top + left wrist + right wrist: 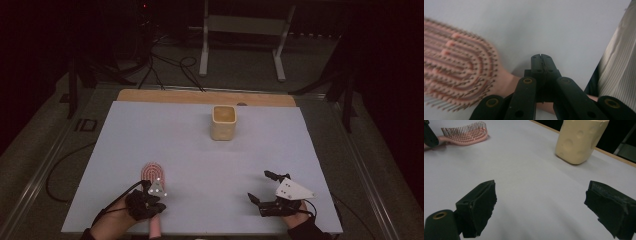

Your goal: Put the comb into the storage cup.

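The job looked barely begun: the pink hairbrush (152, 172) lay at the near left of the worktop (200, 150), well apart from the cream cup (223, 122) standing toward the far edge, and any carrying was left to do. The left gripper (541, 58) had its fingers (549, 65) pressed together, seemingly over the brush handle at its neck, though the grip itself was hidden. The right gripper (540, 202) rested at the near right, its fingers (482, 202) spread wide, holding and touching nothing.
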`<state>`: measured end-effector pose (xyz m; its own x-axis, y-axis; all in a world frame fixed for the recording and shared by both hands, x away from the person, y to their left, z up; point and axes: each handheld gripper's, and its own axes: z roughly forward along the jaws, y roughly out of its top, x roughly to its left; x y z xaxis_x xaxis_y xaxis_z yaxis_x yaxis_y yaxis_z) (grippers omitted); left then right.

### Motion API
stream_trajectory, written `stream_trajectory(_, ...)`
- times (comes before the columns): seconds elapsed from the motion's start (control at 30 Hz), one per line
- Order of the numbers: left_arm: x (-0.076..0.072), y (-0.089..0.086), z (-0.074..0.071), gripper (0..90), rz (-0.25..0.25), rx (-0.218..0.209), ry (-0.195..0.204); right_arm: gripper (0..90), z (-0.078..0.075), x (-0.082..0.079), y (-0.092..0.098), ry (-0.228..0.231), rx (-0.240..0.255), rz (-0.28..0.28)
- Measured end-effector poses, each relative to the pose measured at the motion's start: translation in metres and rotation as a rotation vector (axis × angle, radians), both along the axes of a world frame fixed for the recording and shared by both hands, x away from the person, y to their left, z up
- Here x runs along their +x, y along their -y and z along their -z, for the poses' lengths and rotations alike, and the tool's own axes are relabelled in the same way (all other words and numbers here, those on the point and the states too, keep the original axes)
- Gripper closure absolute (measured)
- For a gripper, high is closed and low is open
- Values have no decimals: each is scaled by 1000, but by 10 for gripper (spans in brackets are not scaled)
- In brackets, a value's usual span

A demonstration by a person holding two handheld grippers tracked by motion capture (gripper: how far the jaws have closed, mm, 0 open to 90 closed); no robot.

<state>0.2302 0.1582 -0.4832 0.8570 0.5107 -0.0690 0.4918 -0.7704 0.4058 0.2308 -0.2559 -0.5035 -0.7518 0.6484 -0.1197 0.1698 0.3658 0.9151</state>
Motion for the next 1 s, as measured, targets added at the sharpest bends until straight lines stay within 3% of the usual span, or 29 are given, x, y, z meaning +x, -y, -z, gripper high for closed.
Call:
stream_trajectory(0.4,1,-29,-9,900,-60,86,-10,94,0,0,0,2,-3,-2)
stream_trajectory(0.73,0,-35,-16,900,-84,144,-7,94,0,0,0,1,-4,-4)
stream_trajectory(0.87,0,-35,-15,899,-96,122,-20,94,0,0,-1,0,-4,-2)
stream_trajectory(0.9,-1,-32,-9,900,-85,105,-54,94,0,1,0,0,-4,-3)
stream_trajectory(1.0,-2,-27,-2,899,-61,144,-61,94,0,0,0,1,-4,-3)
